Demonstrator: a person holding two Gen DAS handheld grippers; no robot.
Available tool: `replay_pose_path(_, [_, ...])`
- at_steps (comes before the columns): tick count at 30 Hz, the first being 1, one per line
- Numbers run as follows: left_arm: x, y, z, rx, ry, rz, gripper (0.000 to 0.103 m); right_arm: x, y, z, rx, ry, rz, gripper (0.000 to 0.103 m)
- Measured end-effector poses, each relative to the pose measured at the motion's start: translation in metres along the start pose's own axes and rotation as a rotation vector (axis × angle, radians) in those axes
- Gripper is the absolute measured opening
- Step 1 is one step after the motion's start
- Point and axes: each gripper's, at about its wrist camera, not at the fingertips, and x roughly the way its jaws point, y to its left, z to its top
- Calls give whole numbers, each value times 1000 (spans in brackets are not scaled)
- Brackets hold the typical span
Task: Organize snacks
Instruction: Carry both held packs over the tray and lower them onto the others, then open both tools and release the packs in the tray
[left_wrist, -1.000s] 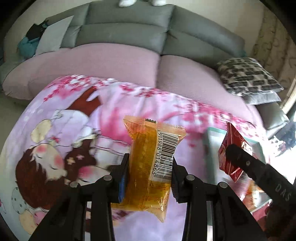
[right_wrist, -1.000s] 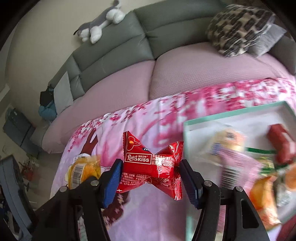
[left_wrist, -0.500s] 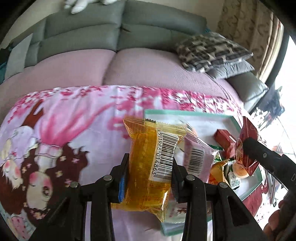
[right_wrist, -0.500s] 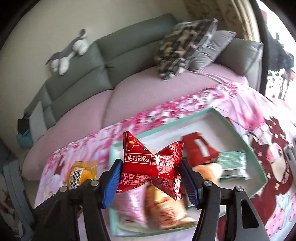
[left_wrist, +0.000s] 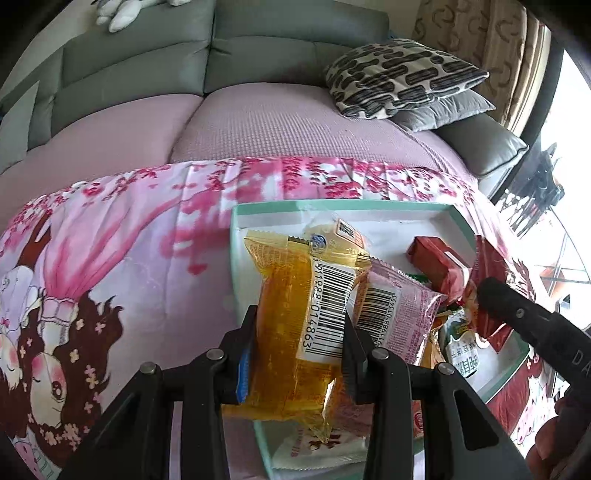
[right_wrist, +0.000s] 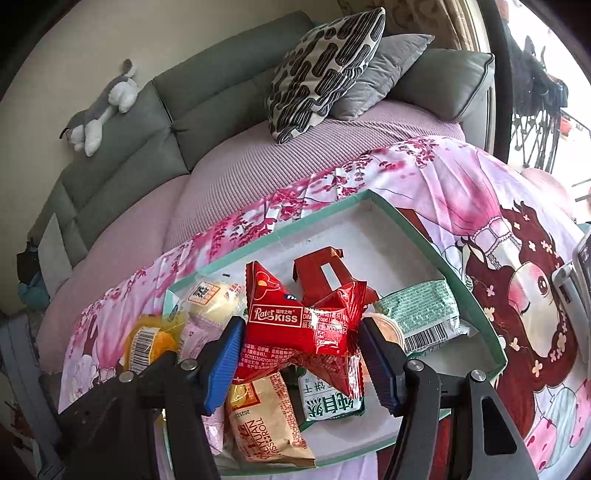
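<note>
Orange snack clamped in left hand-held gripper, red snack in right hand-held gripper, above tray's crowded near edge.

Both tools, left and right, apparently clamped, angled downward.

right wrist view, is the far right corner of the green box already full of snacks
No, the far right corner of the green box shows bare white floor; the snacks lie nearer, such as the green wafer packet.

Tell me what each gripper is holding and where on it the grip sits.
The left gripper clamps the orange snack packet across its middle, pads on the long sides. The right gripper clamps the red Rater Kiss packet by its two side edges.
</note>
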Motion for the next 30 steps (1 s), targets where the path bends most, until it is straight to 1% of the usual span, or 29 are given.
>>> replay_pose_path(5, [8, -4, 1, 10, 6, -13, 40, 8, 2, -2, -14, 17, 3, 66])
replay_pose_path(8, [10, -7, 1, 20, 3, -13, 40, 14, 3, -3, -25, 23, -11, 66])
replay_pose_path(13, [15, -2, 2, 4, 0, -35, 40, 21, 3, -6, -30, 28, -11, 66])
replay_pose_path(15, [15, -2, 1, 1, 1, -40, 42, 20, 4, -6, -34, 23, -15, 68])
replay_pose_path(16, [15, -2, 2, -1, 5, -41, 44, 21, 4, -6, -33, 23, -15, 68])
replay_pose_path(18, [14, 0, 2, -7, 11, -28, 54, 20, 4, -6, -36, 25, -15, 69])
replay_pose_path(20, [11, 2, 2, -16, 9, -15, 59, 20, 3, -6, -31, 24, -7, 73])
replay_pose_path(24, [2, 5, 2, -35, -10, -22, 70, 19, 3, -7, -43, 26, -5, 75])
replay_pose_path(25, [-1, 6, 2, -37, -15, -22, 72, 18, 4, -7, -45, 25, -6, 75])
replay_pose_path(27, [-8, 6, 3, -39, -28, -18, 80, 17, 3, -7, -47, 24, -8, 78])
replay_pose_path(29, [-15, 6, 3, -36, -46, 3, 84, 13, 1, -7, -38, 14, -2, 91])
replay_pose_path(30, [-19, 7, 2, -42, -61, 15, 88, 11, 0, -7, -35, 8, -3, 95])
